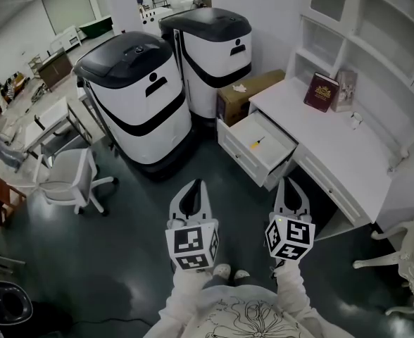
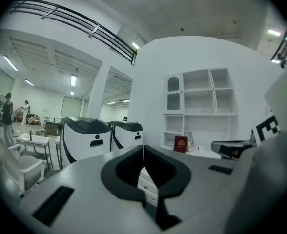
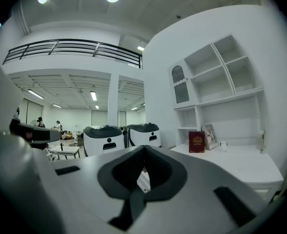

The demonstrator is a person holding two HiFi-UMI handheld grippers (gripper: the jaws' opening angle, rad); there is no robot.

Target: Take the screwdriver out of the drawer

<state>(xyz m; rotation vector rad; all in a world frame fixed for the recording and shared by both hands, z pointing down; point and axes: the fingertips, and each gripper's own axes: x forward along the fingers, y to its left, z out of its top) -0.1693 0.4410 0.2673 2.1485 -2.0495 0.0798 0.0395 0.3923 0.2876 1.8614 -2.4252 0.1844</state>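
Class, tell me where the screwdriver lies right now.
Head view, right of centre: the screwdriver lies in the open drawer of the white desk, just below the cardboard box.

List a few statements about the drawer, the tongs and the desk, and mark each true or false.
1. The drawer is open. True.
2. The left tongs hold the screwdriver. False: they are shut on nothing, and the screwdriver lies in the drawer.
3. A red book is on the desk. True.
4. The right tongs are wide open. False: they are shut and empty.
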